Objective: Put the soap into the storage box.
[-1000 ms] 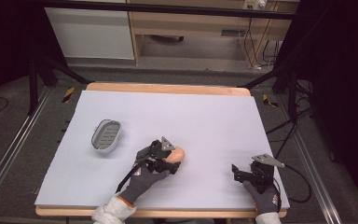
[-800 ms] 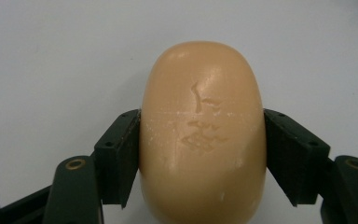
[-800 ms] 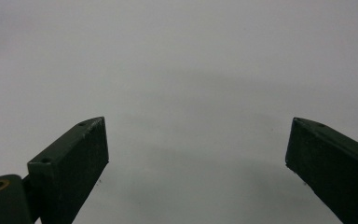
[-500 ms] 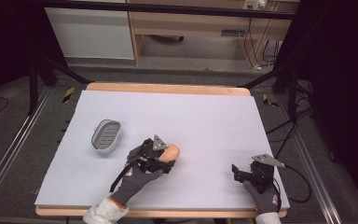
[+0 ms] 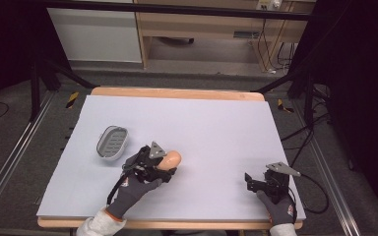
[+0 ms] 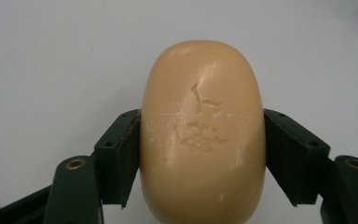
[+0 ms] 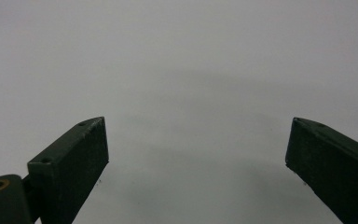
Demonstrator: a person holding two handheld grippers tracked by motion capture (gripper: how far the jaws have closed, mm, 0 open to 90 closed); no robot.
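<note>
Soap bar (image 6: 202, 135) — in left gripper (image 6: 202, 154)

Left gripper and soap shift left toward the dish

Over the last second the left gripper (image 5: 163, 167), jaws clamped on the tan soap bar (image 5: 171, 158), has slid leftward across the table (image 5: 216, 128), closing much of the gap to the grey soap dish (image 5: 112, 141); the gloved left hand (image 5: 135, 189) and forearm have swung the same way and now lean more steeply
</note>
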